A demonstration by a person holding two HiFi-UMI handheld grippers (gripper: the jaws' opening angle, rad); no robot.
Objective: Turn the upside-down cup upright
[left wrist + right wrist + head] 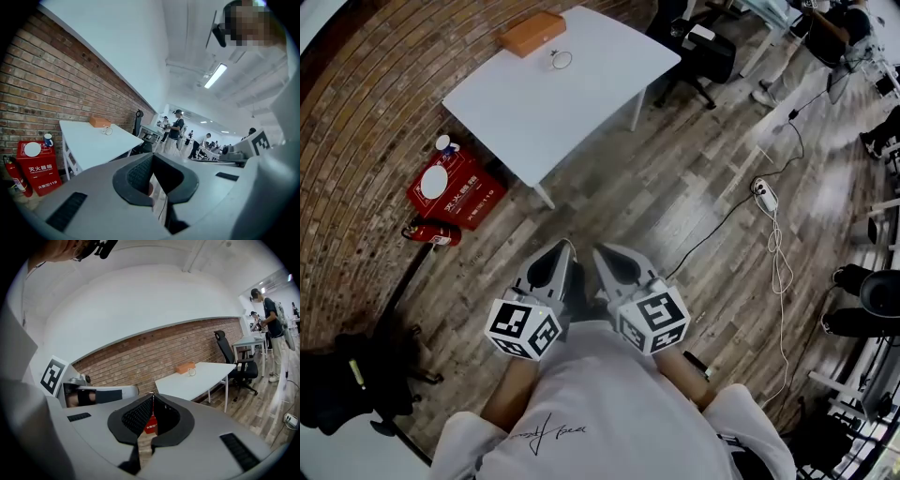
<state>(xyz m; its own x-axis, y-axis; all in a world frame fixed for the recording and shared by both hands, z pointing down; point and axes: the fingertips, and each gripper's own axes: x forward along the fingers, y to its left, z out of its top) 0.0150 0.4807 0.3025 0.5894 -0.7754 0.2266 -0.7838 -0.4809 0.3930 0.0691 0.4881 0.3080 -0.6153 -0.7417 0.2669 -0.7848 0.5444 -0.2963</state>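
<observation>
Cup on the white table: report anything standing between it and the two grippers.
Nothing visible does. Only bare wooden floor and table top separate the left gripper and right gripper from the cup; the orange box lies beside it, farther off.

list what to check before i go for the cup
1. Cup in sight on table: ok.
2. Cup upside down: cannot tell, too small.
3. Left claw empty: ok, jaws together on nothing.
4. Right claw empty: ok, jaws together on nothing.
5. Claws open for a grasp: not ok, both shut.
6. Cup within reach: not ok, table stands well ahead of both claws.
</observation>
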